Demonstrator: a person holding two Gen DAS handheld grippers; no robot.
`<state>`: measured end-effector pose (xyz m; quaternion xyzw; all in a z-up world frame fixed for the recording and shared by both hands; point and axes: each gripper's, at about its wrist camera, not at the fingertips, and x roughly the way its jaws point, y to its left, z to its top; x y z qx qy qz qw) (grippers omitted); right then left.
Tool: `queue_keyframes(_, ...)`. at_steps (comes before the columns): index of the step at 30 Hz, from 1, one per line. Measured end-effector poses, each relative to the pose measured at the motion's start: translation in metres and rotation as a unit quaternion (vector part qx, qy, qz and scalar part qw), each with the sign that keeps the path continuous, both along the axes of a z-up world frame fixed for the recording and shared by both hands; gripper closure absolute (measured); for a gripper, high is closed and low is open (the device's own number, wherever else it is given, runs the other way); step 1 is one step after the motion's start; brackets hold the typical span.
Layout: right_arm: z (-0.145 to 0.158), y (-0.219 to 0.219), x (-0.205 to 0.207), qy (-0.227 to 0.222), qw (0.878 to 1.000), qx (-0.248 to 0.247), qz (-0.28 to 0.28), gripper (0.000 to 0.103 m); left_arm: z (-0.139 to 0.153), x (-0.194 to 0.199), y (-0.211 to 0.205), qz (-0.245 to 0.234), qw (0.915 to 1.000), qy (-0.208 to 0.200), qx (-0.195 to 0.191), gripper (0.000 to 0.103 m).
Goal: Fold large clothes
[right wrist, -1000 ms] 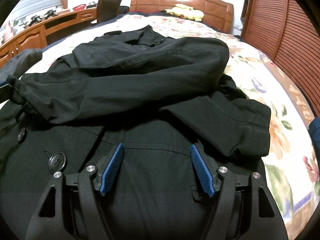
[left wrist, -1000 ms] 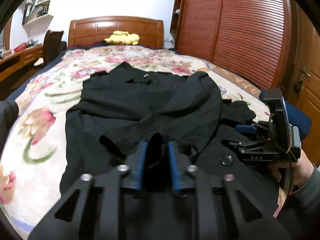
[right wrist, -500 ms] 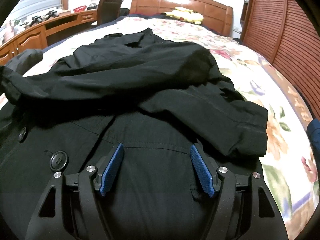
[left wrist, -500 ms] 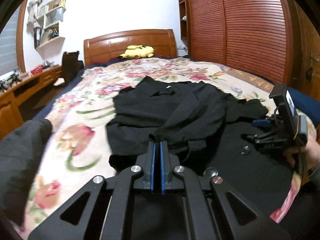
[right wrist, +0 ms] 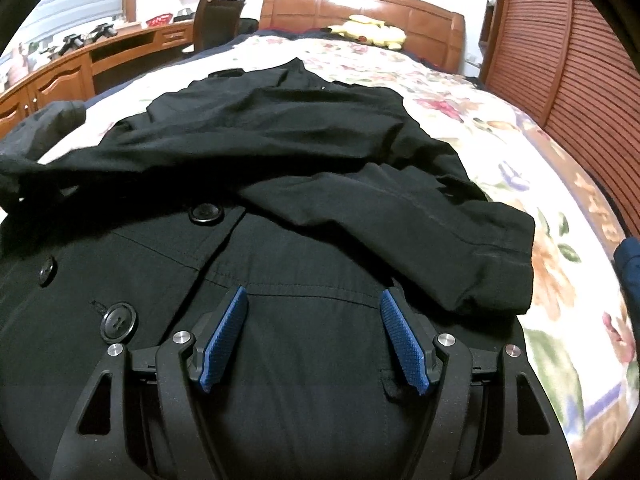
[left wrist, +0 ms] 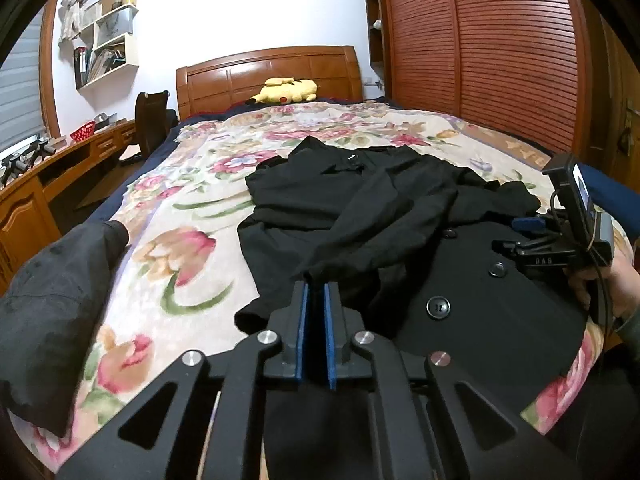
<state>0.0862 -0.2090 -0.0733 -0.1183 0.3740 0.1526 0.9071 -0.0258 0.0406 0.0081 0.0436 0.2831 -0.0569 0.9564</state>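
coat: one black coat (left wrist: 472, 304) is lying on the floral bed (left wrist: 188, 216) | buttons: three are showing | left gripper (left wrist: 316, 300): jaws are opening, sleeve cuff (left wrist: 320, 272) between them | right gripper (right wrist: 312, 316): jaws are standing apart, empty, over coat

Both wrist cameras are looking toward the headboard (left wrist: 269, 76); the right one is sitting closer above the black coat (right wrist: 304, 216), which both are sharing.

White wall (left wrist: 248, 8), wooden headboard (left wrist: 268, 76), floral bedspread (left wrist: 192, 216), yellow plush toy (left wrist: 288, 90) by the headboard, slatted wooden wardrobe doors (left wrist: 500, 48) on the right, white wall shelves (left wrist: 106, 48), long wooden desk (right wrist: 80, 68) on the left, dark chair (left wrist: 152, 120) beside it
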Motion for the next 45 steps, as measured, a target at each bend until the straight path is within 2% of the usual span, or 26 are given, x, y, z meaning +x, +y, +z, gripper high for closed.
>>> queue_keyframes(2,0.002,-0.002,-0.003,-0.002,1.0,0.006,0.0,0.032,0.006,-0.004,0.002,0.002,1.0,-0.006,0.0,0.092)
queue_keyframes(6,0.003,-0.003,-0.005,-0.002,1.0,0.014,0.002,0.032,0.021,-0.006,0.008,0.001,0.9996,-0.023,-0.014,0.076)
queue_keyframes(9,0.004,-0.002,-0.006,-0.006,1.0,0.015,0.004,0.032,0.026,0.002,0.01,0.0,0.9996,-0.019,-0.02,0.064)
queue_keyframes(12,0.004,-0.001,-0.006,-0.005,1.0,0.014,0.005,0.032,0.022,0.012,0.011,0.006,0.9998,-0.007,-0.018,0.059)
queue_keyframes(15,0.004,-0.001,-0.007,-0.004,1.0,0.014,0.005,0.032,0.012,0.024,0.01,0.021,0.9997,0.01,-0.006,0.058)
queue_keyframes(19,0.004,0.0,-0.007,-0.007,1.0,0.015,0.004,0.032,-0.012,0.033,0.009,0.018,0.9984,0.054,-0.005,0.058)
queue_keyframes(27,0.008,-0.003,-0.014,-0.005,0.999,0.029,0.018,0.032,-0.058,0.027,0.012,0.029,0.9929,0.115,0.013,0.058)
queue_keyframes(33,0.016,-0.017,-0.033,0.008,0.999,0.034,0.014,0.032,-0.063,0.011,0.024,0.033,0.9927,0.116,0.0,0.058)
queue_keyframes(37,0.024,-0.036,-0.054,-0.002,1.0,0.011,0.007,0.032,-0.061,0.0,0.031,0.035,0.993,0.112,-0.011,0.058)
queue_keyframes(45,0.056,-0.08,-0.081,-0.014,1.0,0.001,-0.007,0.032,-0.055,-0.021,0.042,0.041,0.9937,0.101,-0.023,0.058)
